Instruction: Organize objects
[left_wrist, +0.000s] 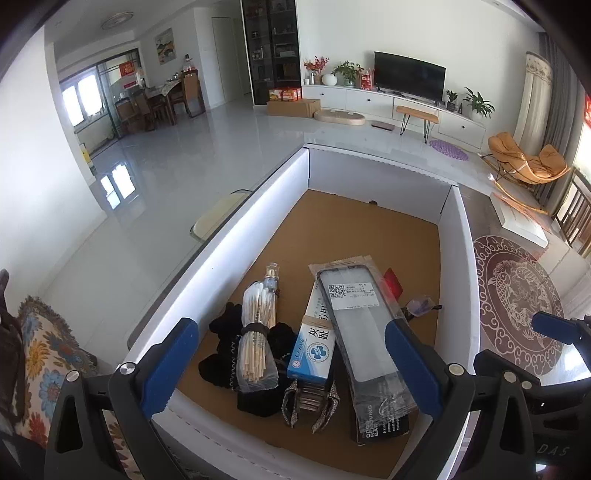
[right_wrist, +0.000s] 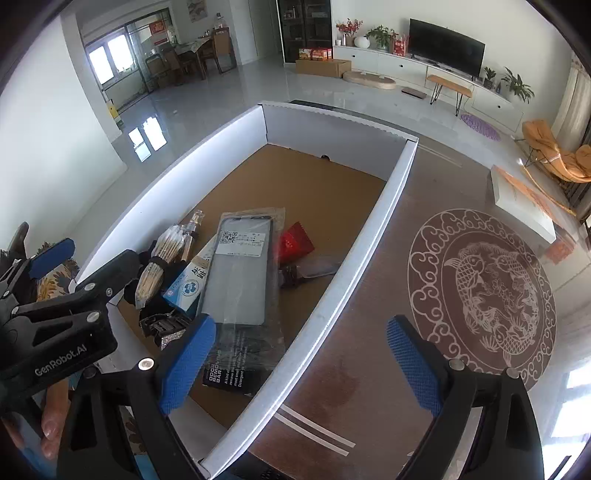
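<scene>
Both my left gripper (left_wrist: 291, 354) and right gripper (right_wrist: 301, 363) gape wide and empty, everything apparently already piled at the box's (left_wrist: 236, 206) six-o'clock end, nothing left outside.

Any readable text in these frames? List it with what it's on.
"GenRobot.AI": left gripper body.
"DAS": black gripper housing, lower right of the left wrist view.
"灰趾": blue-white box; rest hidden.
QR label on clear sleeve: too small.
Black card under it: partial, unreadable.
</scene>
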